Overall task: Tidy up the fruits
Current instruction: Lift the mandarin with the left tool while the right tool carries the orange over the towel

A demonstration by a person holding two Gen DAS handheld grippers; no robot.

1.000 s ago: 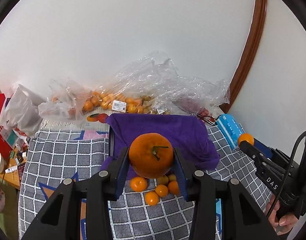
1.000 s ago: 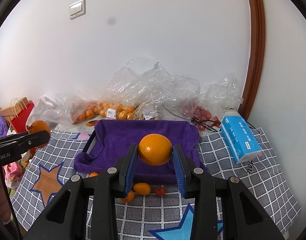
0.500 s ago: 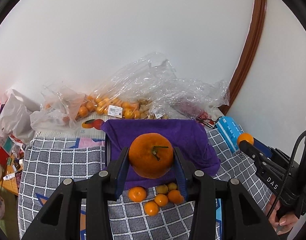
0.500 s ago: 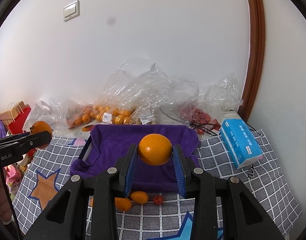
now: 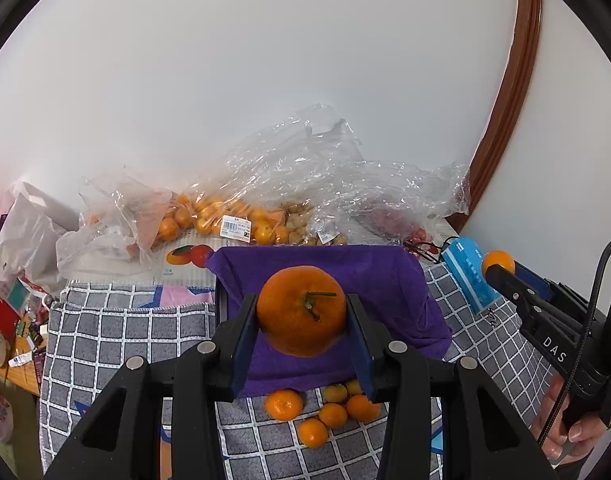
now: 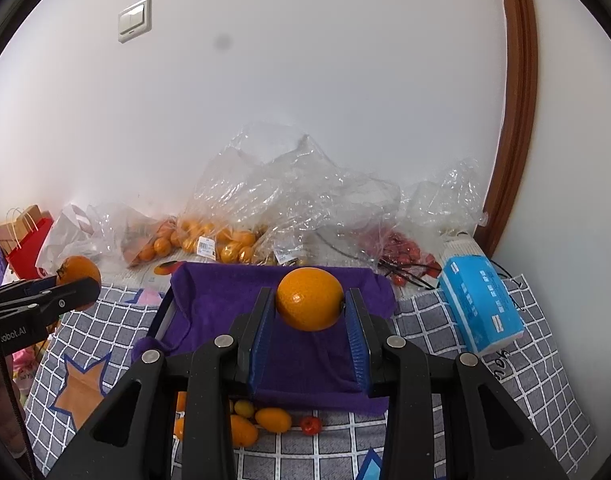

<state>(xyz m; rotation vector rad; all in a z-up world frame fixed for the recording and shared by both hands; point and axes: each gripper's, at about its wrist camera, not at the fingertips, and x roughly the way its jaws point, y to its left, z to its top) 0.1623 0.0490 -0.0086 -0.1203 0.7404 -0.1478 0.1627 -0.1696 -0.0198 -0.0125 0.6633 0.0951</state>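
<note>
My left gripper [image 5: 302, 312] is shut on a large stemmed mandarin [image 5: 301, 310], held in the air over the purple cloth-lined tray [image 5: 385, 276]. My right gripper [image 6: 309, 300] is shut on a smooth round orange [image 6: 309, 298] above the same tray [image 6: 225, 288]. Each gripper shows in the other's view: the right one [image 5: 499, 266] at the right edge, the left one [image 6: 79, 280] at the left edge. Several small mandarins [image 5: 333, 414] lie on the checked cloth in front of the tray, along with kumquats [image 6: 273, 418] and a cherry tomato [image 6: 311, 425].
Crumpled clear plastic bags [image 5: 305, 184] with small oranges [image 5: 209, 216] and red fruit [image 6: 405, 250] line the wall behind the tray. A blue tissue pack [image 6: 481, 304] lies right of the tray. A red paper bag [image 6: 25, 240] and clutter stand at the far left.
Both grippers have advanced toward the tray with their fruit still held; the tray, bags and loose mandarins now sit lower and nearer in both views.
</note>
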